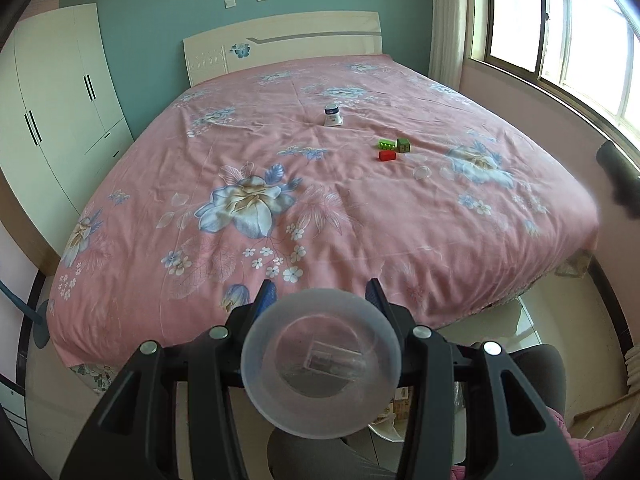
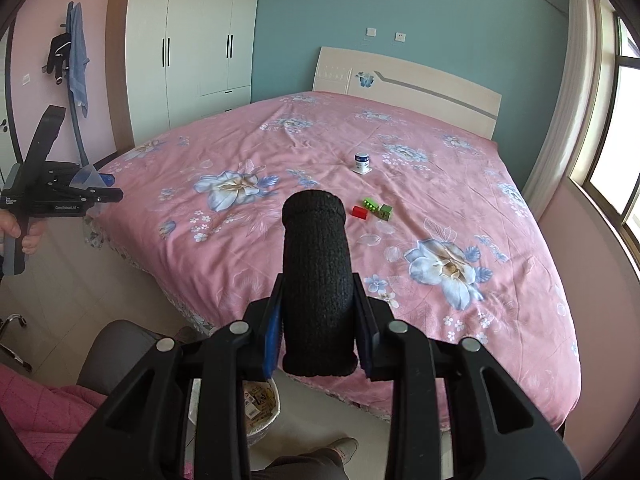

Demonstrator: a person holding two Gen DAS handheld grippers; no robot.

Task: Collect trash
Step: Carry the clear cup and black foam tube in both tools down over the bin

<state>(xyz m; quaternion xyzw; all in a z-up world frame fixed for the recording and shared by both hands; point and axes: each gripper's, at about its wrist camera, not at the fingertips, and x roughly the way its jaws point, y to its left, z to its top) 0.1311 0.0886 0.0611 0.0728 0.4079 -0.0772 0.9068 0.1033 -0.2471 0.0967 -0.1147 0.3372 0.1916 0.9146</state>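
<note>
qty on bed (image 1: pixel 280 208): 1 small jar (image 1: pixel 333 115), 3 toy blocks: 1 red (image 1: pixel 387 155), 2 green (image 1: pixel 386 144). held: 1 clear cup (image 1: pixel 320 364), 1 black roll (image 2: pixel 318 288).

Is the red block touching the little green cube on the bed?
Apart. In the left wrist view, pink bedsheet shows between the red block and the green cube; the right wrist view shows that gap too.

Bed (image 1: pixel 320 200) before me: jar (image 1: pixel 333 114) mid-bed toward the headboard (image 1: pixel 280 48); three blocks (image 1: pixel 394 148) nearer, right of it. Wardrobe (image 1: pixel 60 92) left of the bed, window (image 1: pixel 560 40) right. Cup (image 1: pixel 320 368) in my left gripper (image 1: pixel 320 292), roll (image 2: pixel 318 280) in my right gripper (image 2: pixel 318 320).
</note>
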